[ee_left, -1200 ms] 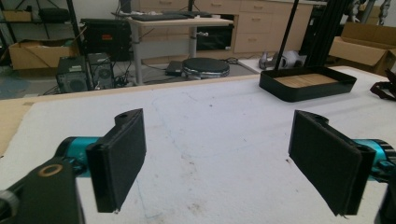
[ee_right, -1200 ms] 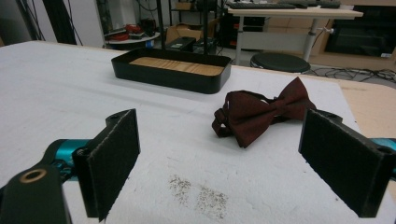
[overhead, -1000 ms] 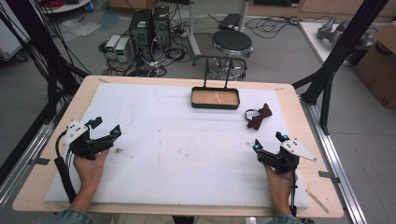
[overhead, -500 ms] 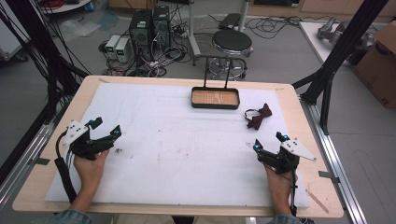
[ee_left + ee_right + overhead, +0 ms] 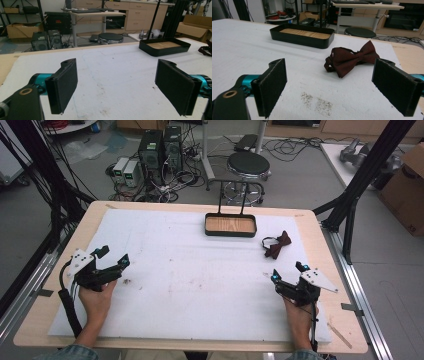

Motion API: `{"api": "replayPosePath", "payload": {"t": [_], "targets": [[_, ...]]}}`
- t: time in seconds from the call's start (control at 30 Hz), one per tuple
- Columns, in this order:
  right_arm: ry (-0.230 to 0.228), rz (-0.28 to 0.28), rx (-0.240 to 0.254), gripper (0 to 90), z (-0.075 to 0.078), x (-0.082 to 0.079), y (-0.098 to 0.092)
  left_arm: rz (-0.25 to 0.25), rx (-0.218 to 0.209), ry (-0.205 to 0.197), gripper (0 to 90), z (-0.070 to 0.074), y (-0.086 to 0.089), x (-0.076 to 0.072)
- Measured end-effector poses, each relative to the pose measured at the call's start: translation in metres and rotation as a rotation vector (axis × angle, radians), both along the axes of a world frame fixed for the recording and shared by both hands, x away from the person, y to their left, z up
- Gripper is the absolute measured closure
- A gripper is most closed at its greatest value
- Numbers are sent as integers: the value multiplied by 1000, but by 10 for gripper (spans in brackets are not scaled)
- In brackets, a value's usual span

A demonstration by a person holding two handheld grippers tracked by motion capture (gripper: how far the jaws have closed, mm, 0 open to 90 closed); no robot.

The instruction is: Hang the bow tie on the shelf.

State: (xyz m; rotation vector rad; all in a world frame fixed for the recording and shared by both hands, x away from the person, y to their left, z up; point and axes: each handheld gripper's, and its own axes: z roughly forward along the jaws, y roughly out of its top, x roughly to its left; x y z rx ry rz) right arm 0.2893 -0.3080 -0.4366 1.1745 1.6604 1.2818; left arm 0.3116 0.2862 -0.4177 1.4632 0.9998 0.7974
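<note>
A dark red bow tie (image 5: 278, 244) lies on the white mat at the right, a little in front of and to the right of a black tray (image 5: 230, 233) with a wooden bottom. In the right gripper view the bow tie (image 5: 352, 59) lies just beyond the wide-apart jaws, with the tray (image 5: 302, 39) farther back. My right gripper (image 5: 286, 274) rests open near the front right, nothing in it. My left gripper (image 5: 114, 257) rests open at the front left; its view shows bare mat between the jaws and the tray (image 5: 163, 50) far off.
The white mat (image 5: 190, 270) covers most of the wooden table (image 5: 35, 320). Brownish stains mark the mat's middle. A stool (image 5: 248, 165), computer boxes and cables stand on the floor beyond the far edge. Black frame posts rise at both sides.
</note>
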Motion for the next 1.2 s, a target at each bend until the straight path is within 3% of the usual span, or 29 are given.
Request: {"api": "replayPosePath", "payload": {"t": [0.2, 0.4, 0.53, 0.67, 0.93, 0.97, 1.2], "targets": [[-9, -2, -9, 119, 0, 1, -1, 6, -6, -7, 187, 1, 1, -2], [-8, -41, 36, 120, 0, 3, -7, 6, -11, -10, 187, 1, 0, -2], [-1, -65, 36, 121, 0, 8, -9, 7, -16, -12, 187, 1, 0, -2], [30, -81, 36, 121, 8, 21, -9, 6, -13, -15, 187, 1, 0, -2], [47, -114, 28, 162, 26, 56, -9, -1, -15, -12, 187, 0, 0, -1], [67, -128, 28, 162, 27, 64, -9, -3, -16, -12, 187, 0, 0, -1], [101, -171, 95, 204, 32, 92, -12, -2, -24, -15, 187, 0, 0, -1]]}}
